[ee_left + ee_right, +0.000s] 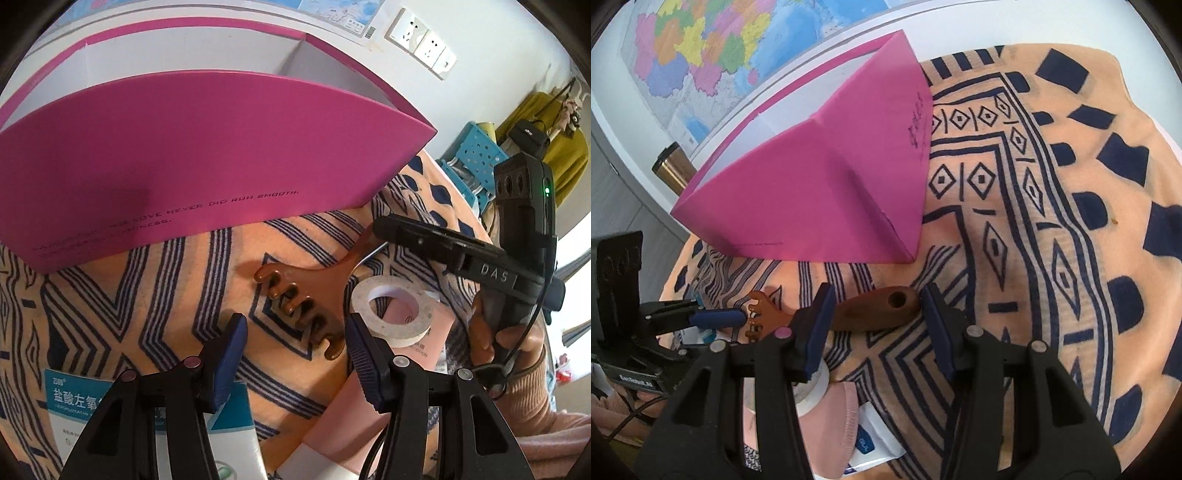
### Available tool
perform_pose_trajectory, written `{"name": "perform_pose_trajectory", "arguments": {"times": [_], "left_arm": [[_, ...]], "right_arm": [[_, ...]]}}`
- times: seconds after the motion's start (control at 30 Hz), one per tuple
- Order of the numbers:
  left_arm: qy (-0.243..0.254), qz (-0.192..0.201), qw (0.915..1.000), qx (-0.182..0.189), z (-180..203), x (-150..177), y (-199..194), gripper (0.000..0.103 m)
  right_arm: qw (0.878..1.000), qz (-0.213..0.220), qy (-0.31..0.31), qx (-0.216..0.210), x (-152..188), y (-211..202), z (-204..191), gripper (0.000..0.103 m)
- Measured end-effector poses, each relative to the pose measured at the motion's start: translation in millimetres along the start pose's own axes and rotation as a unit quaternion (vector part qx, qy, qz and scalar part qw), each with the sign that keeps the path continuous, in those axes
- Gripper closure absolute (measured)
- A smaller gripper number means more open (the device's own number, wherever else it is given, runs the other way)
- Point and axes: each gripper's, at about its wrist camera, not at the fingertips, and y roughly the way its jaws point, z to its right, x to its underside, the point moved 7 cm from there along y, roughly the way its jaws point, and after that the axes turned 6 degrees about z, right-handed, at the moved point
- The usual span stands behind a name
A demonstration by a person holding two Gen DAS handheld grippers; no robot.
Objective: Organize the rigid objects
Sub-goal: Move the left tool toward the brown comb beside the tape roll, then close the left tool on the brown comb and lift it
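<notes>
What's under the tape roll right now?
The tape roll lies on a pink tube, whose surface shows through the roll's hole. What lies beneath the tube is covered; the patterned cloth surrounds it.

A: What colours are you seeing?

B: I'm seeing a magenta box with a white inside, sitting on a peach cloth that's showing navy stripes and diamonds. The comb is showing amber-brown.

A: Your own parts?

B: I'm showing black frames with blue pads. The tape roll is looking white, the tube pink.
</notes>
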Motion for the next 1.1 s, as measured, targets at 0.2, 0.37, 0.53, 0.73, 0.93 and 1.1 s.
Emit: {"name": "perform_pose_trajectory", "arguments": {"times": [0.2,0.37,0.53,0.73,0.93,1.1], "left_arm": [[0.003,-0.008,0.9999,0.008,9.2,-2.0,7.7,0.065],[-0.003,-0.009,0.9999,0.007,13.2,-4.3,12.9,0.067],[0.0,-0.01,0.9999,0.007,14.7,-6.2,17.7,0.071],[-0.009,-0.009,0.9998,0.016,9.8,-6.3,17.3,0.072],[-0.012,-0.01,0.9996,0.022,6.2,-5.6,13.1,0.073],[-0.004,-0.002,0.9995,0.031,11.7,-9.6,1.3,0.075]], "right_arm": [[1.0,-0.004,0.011,-0.011,2.9,-1.7,-2.3,0.052],[1.0,-0.005,0.011,-0.012,5.2,-2.2,-6.5,0.051],[1.0,-0.004,0.007,-0.019,8.1,-2.2,-15.1,0.058],[1.0,-0.003,0.015,-0.02,9.3,-0.7,-14.5,0.058],[1.0,0.002,0.011,-0.019,8.9,-4.5,-16.6,0.058],[1.0,0.017,0.011,-0.02,4.3,-15.3,-21.1,0.058]]}}
